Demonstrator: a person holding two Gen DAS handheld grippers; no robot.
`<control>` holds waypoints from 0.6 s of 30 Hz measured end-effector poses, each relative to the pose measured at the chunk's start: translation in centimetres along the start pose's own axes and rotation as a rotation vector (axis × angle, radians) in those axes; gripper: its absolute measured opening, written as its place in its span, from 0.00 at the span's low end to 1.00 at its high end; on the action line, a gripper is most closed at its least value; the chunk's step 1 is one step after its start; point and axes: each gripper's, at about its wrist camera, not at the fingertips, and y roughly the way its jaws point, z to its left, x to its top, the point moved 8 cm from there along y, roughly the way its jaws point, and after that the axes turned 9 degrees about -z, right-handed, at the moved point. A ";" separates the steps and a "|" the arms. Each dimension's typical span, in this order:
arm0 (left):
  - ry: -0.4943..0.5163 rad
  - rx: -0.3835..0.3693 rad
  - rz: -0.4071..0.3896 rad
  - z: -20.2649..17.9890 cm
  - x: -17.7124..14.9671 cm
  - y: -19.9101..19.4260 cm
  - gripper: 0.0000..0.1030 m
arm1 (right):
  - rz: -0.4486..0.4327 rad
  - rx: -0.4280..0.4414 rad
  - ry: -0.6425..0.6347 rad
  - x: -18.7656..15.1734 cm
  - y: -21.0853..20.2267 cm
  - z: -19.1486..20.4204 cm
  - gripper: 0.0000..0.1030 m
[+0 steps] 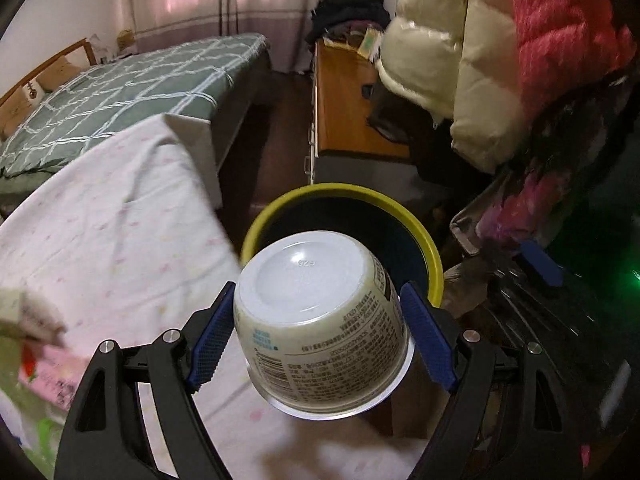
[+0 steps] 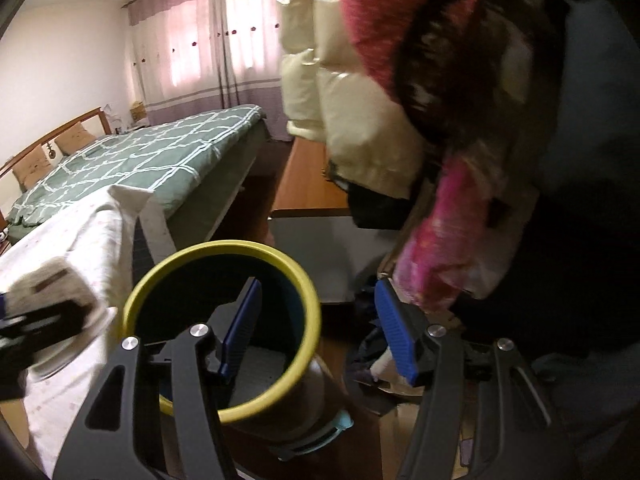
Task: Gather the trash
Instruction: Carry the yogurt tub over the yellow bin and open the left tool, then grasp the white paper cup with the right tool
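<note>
A pale paper cup with printed text points its base at the camera. My left gripper is shut on it, a blue pad pressing each side. Just beyond and below it stands a bin with a yellow rim and a dark inside. In the right wrist view my right gripper stands open with nothing between its fingers. Its left finger hangs over the bin's mouth. The cup shows blurred at the left edge there. A blue pad of the right gripper shows at the right of the left wrist view.
A table under a white cloth lies left of the bin, with pink packaging on it. Puffy cream and pink coats hang on the right. A bed with a green quilt and a wooden cabinet stand behind.
</note>
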 end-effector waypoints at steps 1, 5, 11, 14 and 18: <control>0.004 0.004 0.012 -0.4 0.1 1.1 0.78 | 0.000 -0.002 0.001 0.0 -0.1 -0.2 0.55; 0.008 0.008 0.051 -1.3 0.5 4.6 0.78 | -0.004 -0.020 0.006 -0.1 -0.4 -1.5 0.56; 0.020 0.049 0.084 -1.6 1.2 7.3 0.82 | -0.007 -0.023 0.019 0.1 -0.6 -2.2 0.61; 0.008 0.056 0.072 -1.1 1.2 6.8 0.88 | -0.009 -0.016 0.016 0.2 -0.9 -2.0 0.61; -0.025 0.043 0.041 0.4 0.9 3.2 0.88 | -0.006 0.002 0.011 -0.1 -1.2 -1.2 0.61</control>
